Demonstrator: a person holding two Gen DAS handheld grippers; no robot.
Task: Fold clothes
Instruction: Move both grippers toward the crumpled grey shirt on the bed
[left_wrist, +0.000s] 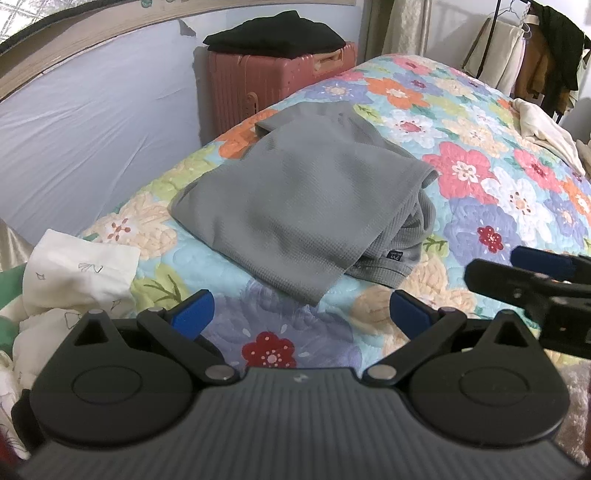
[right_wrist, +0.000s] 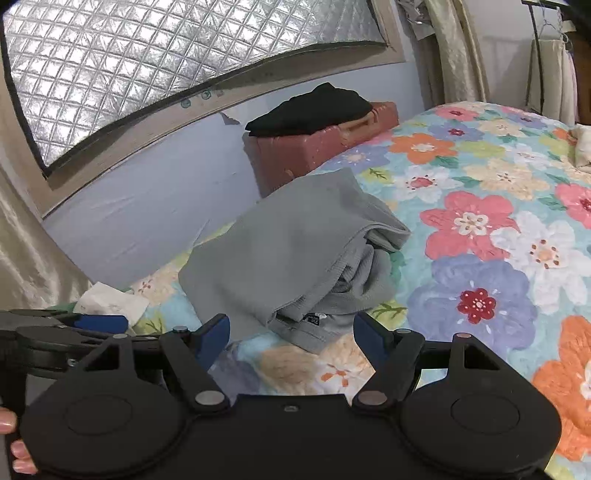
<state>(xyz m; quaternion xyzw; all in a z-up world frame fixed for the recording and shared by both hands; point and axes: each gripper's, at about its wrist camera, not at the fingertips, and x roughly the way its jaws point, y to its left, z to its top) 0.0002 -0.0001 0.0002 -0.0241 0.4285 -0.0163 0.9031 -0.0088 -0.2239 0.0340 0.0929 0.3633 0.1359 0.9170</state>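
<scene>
We see the grey garment (left_wrist: 295, 199) lying partly folded on the flowered bed (left_wrist: 461, 122), near the bed's edge by the pink suitcase (left_wrist: 258, 77), its layers bunched on one side. We hold the left hand-held gripper (left_wrist: 301, 314) wide apart and empty, just before the garment. The right hand-held gripper (right_wrist: 291, 332) is wide too, touching nothing, near the garment's hem.

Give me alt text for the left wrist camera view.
A partly folded grey shirt lies on a floral quilt, ahead of the open, empty left gripper. A pink suitcase with black clothing on top stands behind.
</scene>
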